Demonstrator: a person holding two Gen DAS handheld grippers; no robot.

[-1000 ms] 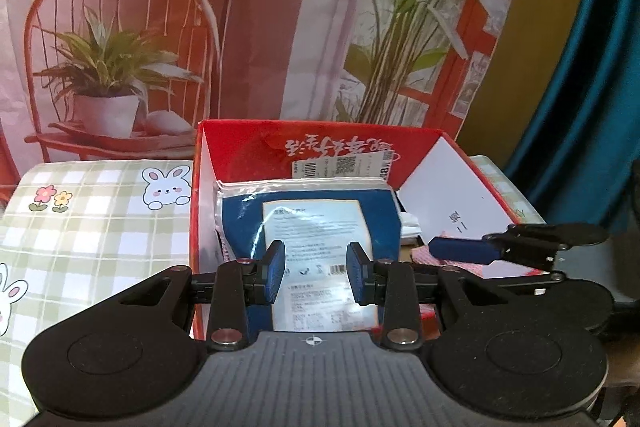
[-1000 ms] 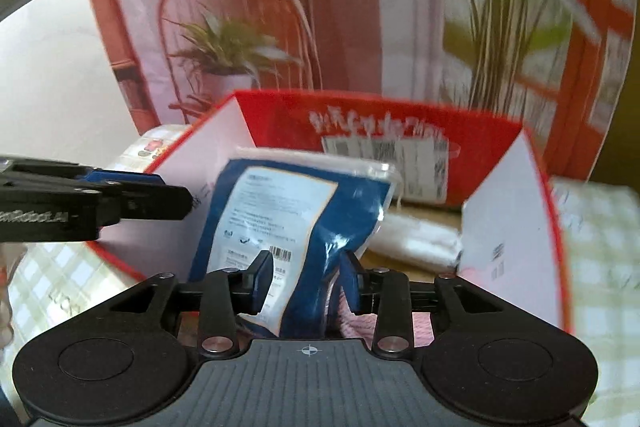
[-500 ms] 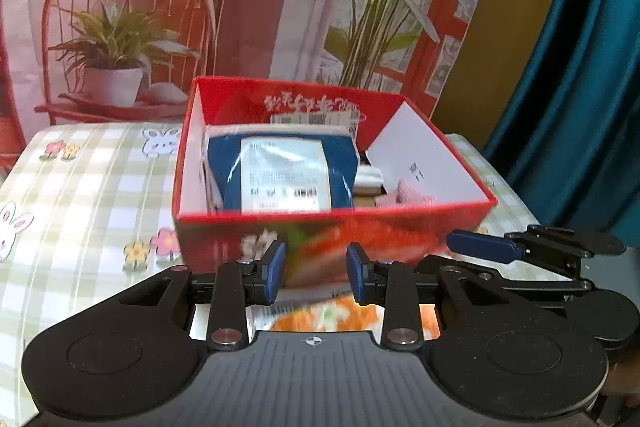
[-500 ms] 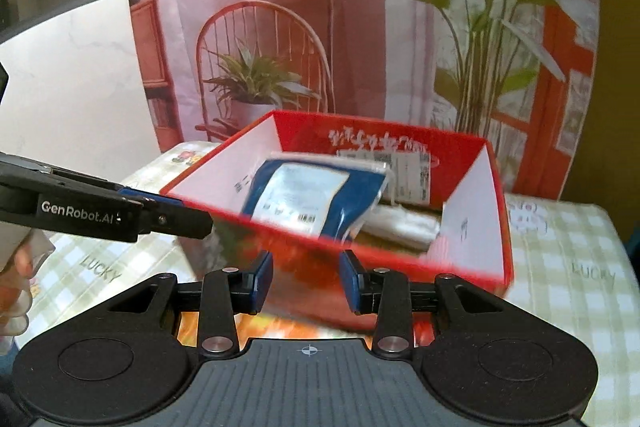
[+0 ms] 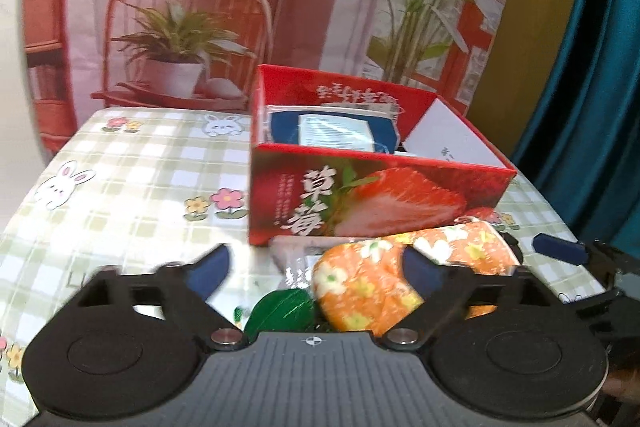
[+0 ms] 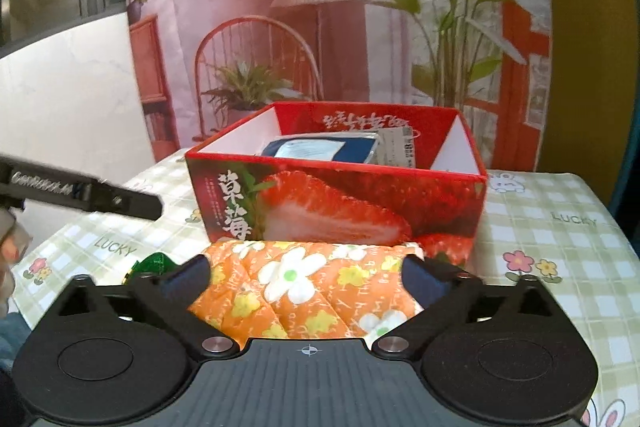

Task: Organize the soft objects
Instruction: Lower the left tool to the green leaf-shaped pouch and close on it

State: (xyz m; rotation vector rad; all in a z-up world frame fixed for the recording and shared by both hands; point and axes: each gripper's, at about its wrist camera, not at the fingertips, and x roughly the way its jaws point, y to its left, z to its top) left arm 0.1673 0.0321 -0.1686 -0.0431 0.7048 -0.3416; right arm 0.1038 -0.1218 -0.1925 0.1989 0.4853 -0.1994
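Observation:
A red strawberry box (image 5: 360,203) (image 6: 320,203) stands on the checked tablecloth. A blue packet (image 5: 336,133) (image 6: 320,149) lies inside it. An orange floral cloth roll (image 5: 384,283) (image 6: 308,291) lies on the table in front of the box, with a green item (image 5: 280,311) (image 6: 152,263) and a clear wrapped packet (image 5: 296,259) beside it. My left gripper (image 5: 316,271) is open, low over these items. My right gripper (image 6: 308,275) is open with its fingers on either side of the orange roll, apart from it.
The table (image 5: 132,179) wears a green checked cloth with rabbits and flowers. A printed backdrop stands behind it. A teal curtain (image 5: 592,67) hangs at the right. My right gripper's finger (image 5: 560,253) shows at the right of the left wrist view; my left gripper (image 6: 80,193) shows at the left of the right wrist view.
Both grippers have pulled back from inside the box to in front of it and opened wide. The blue packet stays in the box. The orange roll has come into view.

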